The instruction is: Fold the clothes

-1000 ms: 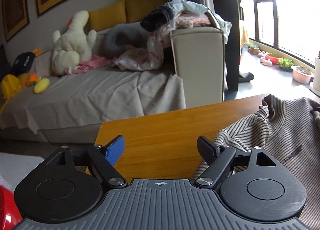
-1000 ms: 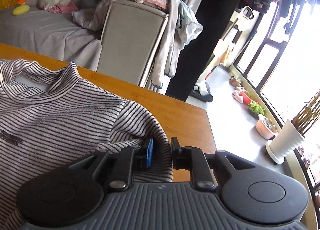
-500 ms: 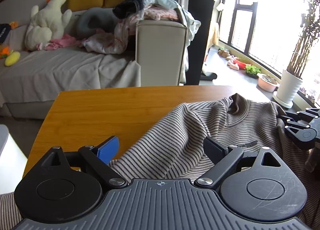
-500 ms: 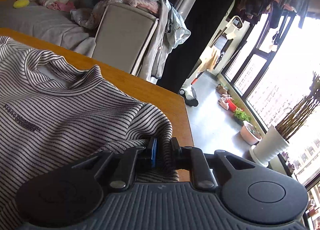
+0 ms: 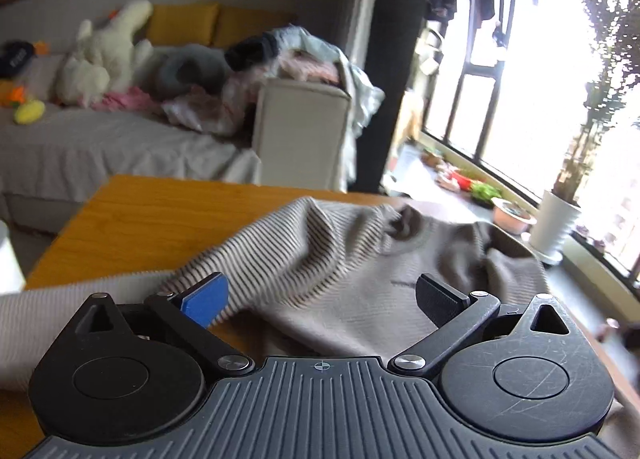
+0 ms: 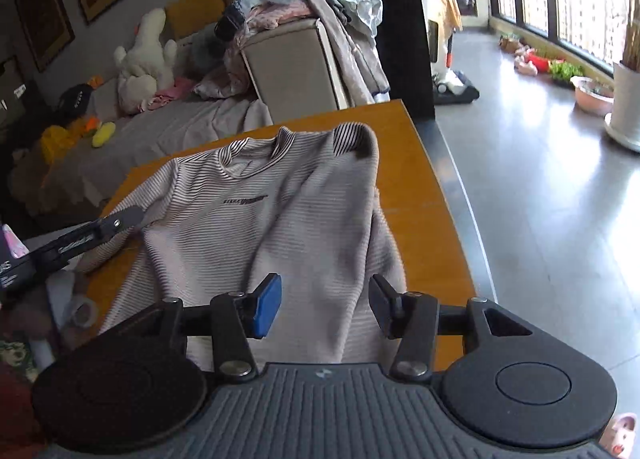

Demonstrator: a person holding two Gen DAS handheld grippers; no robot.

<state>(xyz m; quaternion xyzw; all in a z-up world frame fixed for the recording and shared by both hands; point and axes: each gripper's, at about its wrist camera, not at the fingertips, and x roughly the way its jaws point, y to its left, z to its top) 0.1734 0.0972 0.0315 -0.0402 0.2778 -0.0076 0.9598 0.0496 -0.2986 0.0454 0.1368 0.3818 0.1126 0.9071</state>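
Note:
A striped long-sleeved shirt lies front up on the wooden table, collar at the far end, its right shoulder bunched up. My right gripper is open and empty, raised above the shirt's near right side. My left gripper is open over the shirt's left side, with the fabric below its fingers. It also shows in the right wrist view at the shirt's left sleeve.
A sofa with plush toys and a pile of clothes stands behind the table. Potted plants stand by the window on the right. The table's right edge drops to the grey floor.
My right gripper has let go of the shirt's right sleeve, opened and pulled up and back. My left gripper has moved over the shirt's left side, still open.

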